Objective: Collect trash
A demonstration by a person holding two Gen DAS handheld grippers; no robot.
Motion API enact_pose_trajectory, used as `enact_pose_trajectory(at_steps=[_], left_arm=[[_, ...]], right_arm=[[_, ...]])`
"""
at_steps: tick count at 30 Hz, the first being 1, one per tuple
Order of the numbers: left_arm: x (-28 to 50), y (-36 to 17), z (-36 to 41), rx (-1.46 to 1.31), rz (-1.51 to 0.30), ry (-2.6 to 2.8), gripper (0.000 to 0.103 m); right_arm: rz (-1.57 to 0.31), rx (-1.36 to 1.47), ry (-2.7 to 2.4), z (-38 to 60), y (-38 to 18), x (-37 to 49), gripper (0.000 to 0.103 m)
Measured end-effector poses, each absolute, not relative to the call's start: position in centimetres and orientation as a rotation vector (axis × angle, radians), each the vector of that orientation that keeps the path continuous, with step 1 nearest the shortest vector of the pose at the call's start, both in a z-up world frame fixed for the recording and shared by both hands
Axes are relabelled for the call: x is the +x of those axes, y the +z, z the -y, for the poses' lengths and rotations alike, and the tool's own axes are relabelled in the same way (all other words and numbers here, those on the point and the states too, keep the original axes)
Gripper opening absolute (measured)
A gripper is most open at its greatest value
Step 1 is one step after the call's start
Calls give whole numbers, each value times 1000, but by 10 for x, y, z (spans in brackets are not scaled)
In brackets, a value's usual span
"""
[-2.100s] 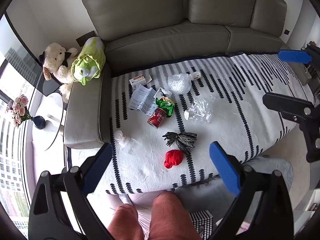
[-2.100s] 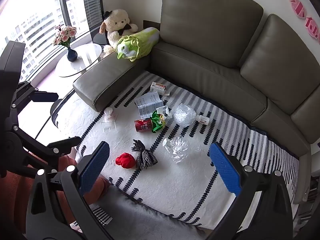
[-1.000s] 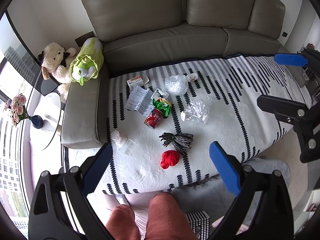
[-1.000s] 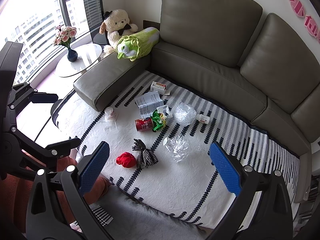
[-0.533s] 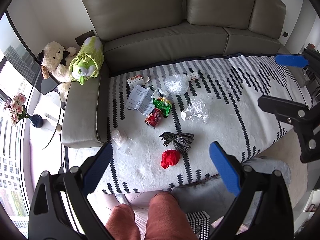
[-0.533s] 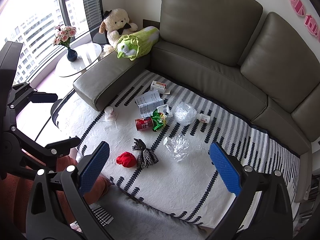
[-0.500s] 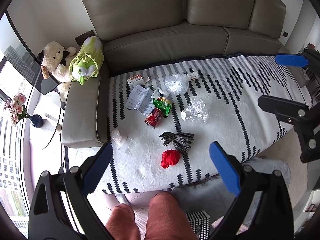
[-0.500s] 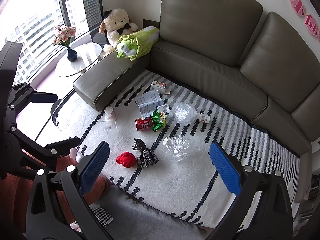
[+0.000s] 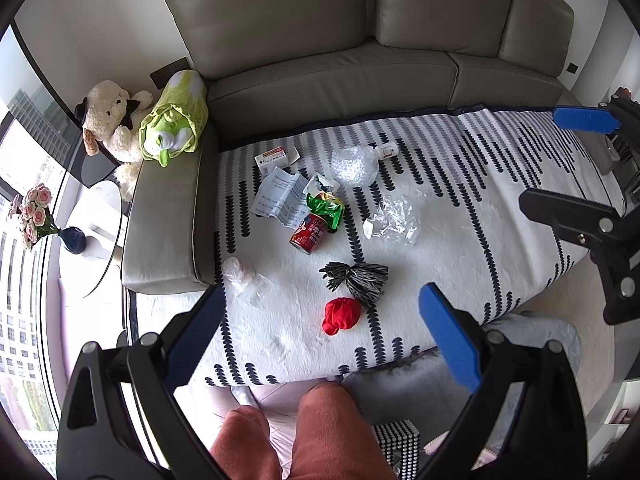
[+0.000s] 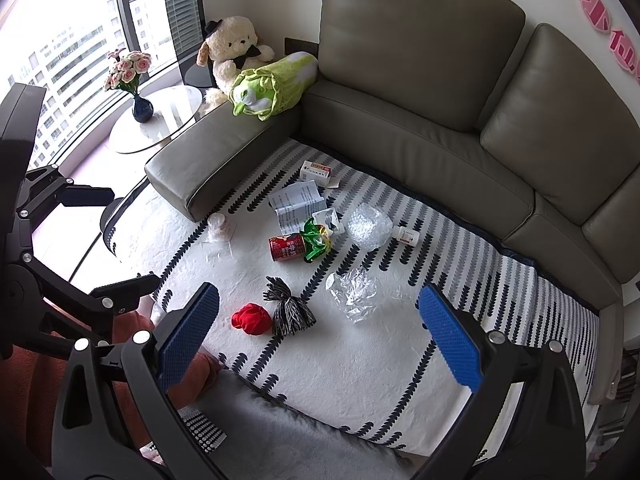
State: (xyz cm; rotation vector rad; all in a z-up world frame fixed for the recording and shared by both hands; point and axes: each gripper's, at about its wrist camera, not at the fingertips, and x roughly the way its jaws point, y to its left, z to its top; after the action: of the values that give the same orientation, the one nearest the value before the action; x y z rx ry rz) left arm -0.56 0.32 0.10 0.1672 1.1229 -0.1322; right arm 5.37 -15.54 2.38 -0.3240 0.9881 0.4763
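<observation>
- Both tools hang high above the rug, nothing collected yet. The left hand-held gripper is spread wide and empty; the right hand-held gripper is likewise released, with nothing between its blue pads.
- The trash lies scattered mid-rug: a red can with a green wrapper touching its 12 o'clock end, a folded paper at the can's 11 o'clock, and a small box beyond that near the sofa.
- At the can's 3 o'clock sits crumpled clear plastic; at 1 o'clock, a bubble-wrap ball with a small bottle just beside it.
- Nearest the person's knees: a red wad, and a striped yarn bundle just beside it.
- Risks, as I judge them: the can may roll off when pinched on its round side; thin plastic may slip from the pads; closing on the red wad could snag the bundle too. No bin is visible, so the drop-off spot is unclear.
</observation>
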Motion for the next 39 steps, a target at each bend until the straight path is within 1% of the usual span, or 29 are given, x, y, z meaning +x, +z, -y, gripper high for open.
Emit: enact_pose_trajectory(at_steps=[39], left_arm=[[-6,-2,-6,168,-1126,-130,97]], right_arm=[[-992,-326,477,159,19,53,96]])
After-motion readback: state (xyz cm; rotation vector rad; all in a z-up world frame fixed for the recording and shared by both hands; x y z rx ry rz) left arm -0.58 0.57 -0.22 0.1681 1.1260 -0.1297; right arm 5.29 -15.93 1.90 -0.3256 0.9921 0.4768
